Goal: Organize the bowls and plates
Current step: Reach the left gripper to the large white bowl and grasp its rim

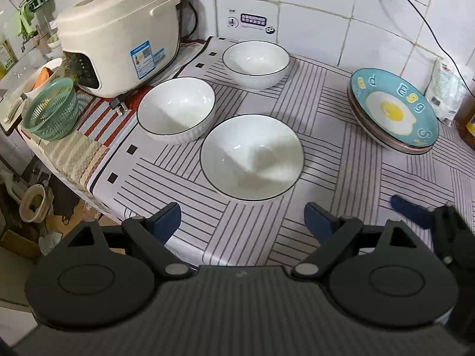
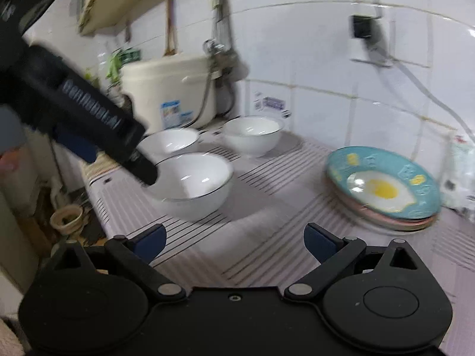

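Your left gripper point(image 1: 242, 218) has its fingers spread wide, empty, just short of the nearest bowl point(image 1: 251, 157). Your right gripper point(image 2: 234, 241) is wide open too, holding nothing. Three white bowls sit on the striped counter point(image 1: 341, 154); stacked plates point(image 1: 393, 109) sit apart to the right.
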A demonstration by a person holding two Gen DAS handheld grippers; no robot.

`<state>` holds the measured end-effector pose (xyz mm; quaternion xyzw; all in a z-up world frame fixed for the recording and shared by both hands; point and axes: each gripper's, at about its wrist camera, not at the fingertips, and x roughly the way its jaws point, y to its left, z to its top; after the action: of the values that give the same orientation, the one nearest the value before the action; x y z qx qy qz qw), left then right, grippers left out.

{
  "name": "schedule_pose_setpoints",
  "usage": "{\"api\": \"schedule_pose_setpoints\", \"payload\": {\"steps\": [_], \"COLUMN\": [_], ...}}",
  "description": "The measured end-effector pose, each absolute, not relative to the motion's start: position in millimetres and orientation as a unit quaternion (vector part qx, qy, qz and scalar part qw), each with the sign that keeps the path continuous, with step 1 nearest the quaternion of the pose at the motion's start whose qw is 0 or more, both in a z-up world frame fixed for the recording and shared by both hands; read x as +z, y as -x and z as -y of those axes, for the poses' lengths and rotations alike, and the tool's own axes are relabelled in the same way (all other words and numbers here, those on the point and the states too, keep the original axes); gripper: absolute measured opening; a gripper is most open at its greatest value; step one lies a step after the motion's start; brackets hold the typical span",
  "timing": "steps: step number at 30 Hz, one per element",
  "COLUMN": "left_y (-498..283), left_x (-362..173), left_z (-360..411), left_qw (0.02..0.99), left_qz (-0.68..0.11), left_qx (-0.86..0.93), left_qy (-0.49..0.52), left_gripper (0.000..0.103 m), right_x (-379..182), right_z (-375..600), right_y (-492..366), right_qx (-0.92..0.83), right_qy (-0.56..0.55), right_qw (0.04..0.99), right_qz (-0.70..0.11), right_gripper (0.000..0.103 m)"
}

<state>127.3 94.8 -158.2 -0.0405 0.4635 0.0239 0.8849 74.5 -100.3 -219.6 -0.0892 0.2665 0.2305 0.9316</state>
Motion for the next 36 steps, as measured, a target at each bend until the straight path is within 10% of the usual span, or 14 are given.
{"api": "schedule_pose_setpoints", "payload": {"steps": [24,36], "left_y": [-172,-192], "left_x": [-207,-233], "left_z": [-124,-140], "left_qw": [0.869,0.855], "left_qz": [-0.473,-0.496], "left_qx": [0.045,0.041], "left_qy": [0.140,0.142], "left_gripper": [0.086,0.032], "right_x": [-269,-268], "right_z": [39,28], "right_y": [-135,-147], "right_qx": [0.278,0.292], "right_qy": [0.047,0.058], "right_qw": [0.914,0.908], "right_qz": [-0.292,-0.293], "right_gripper": [0.101,0.101]}}
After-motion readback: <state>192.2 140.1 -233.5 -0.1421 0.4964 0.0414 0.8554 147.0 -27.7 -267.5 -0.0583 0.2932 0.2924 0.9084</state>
